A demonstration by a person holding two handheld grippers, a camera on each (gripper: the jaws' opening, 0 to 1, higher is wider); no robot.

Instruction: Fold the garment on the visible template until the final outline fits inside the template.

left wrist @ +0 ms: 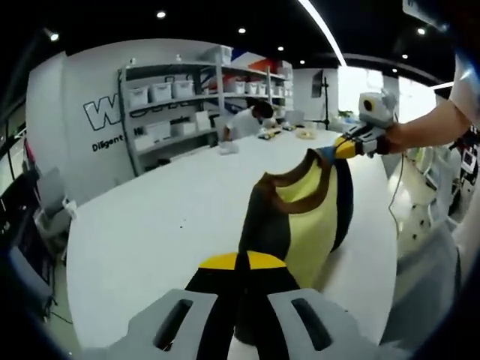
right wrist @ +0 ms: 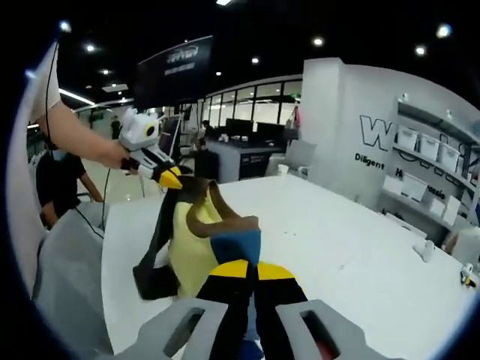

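In the left gripper view, a metal shelving unit [left wrist: 187, 97] at the far left wall holds rows of white storage bins [left wrist: 161, 91]. Beside it a person [left wrist: 247, 120] leans over the long white tabletop [left wrist: 150, 225], smooth and glossy. The left claw [left wrist: 241, 262] is pinched shut on the garment [left wrist: 300, 217], a soft, limp piece in yellow and black with a brown collar, lifted above the tabletop and stretched between both claws. At the right, the right claw [left wrist: 334, 150] is clamped on the garment's other end.

In the right gripper view, the left claw [right wrist: 171, 178] grips the garment [right wrist: 191, 240] at upper left; the right claw [right wrist: 247, 271] is closed on its blue patch.
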